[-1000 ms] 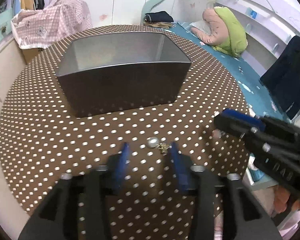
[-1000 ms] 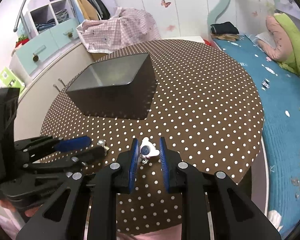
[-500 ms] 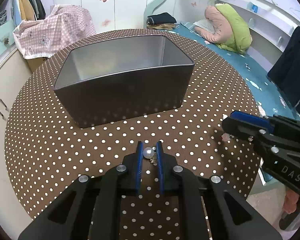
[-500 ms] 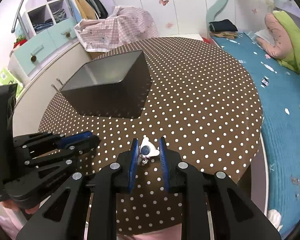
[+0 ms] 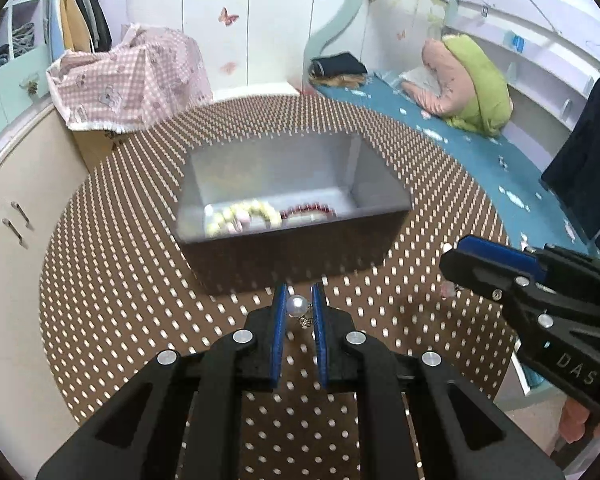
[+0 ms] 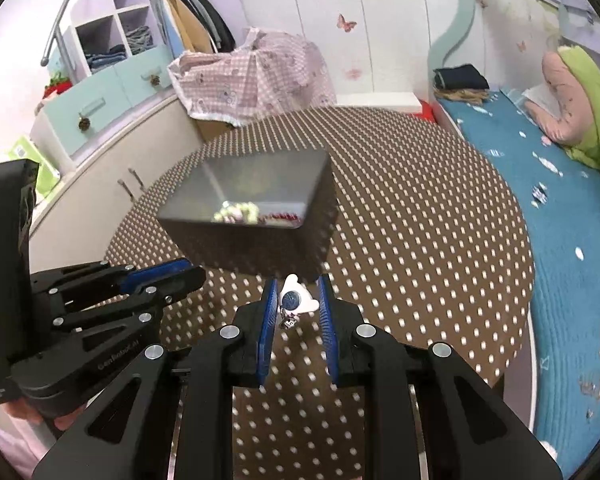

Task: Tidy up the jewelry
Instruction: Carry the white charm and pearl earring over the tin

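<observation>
Left wrist view: left gripper (image 5: pixel 298 307) pinching a pearl earring (image 5: pixel 295 305) between blue pads, lifted above the dotted table (image 5: pixel 112 280) just before the grey tin (image 5: pixel 300 236). Right wrist view: right gripper (image 6: pixel 296 303) clamped on a white charm (image 6: pixel 294 301), near the tin's front corner. Inside the tin, a pale bead bracelet (image 5: pixel 240 216) beside a red bracelet (image 5: pixel 308 210), both blurred.

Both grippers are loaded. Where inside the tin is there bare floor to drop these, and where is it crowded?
In the metal tin, the near strip is crowded: a pale bead bracelet beside a red bead strand. The floor behind them, toward the far wall and right corner, looks bare. The left gripper holds a pearl earring; the right gripper holds a white charm.
</observation>
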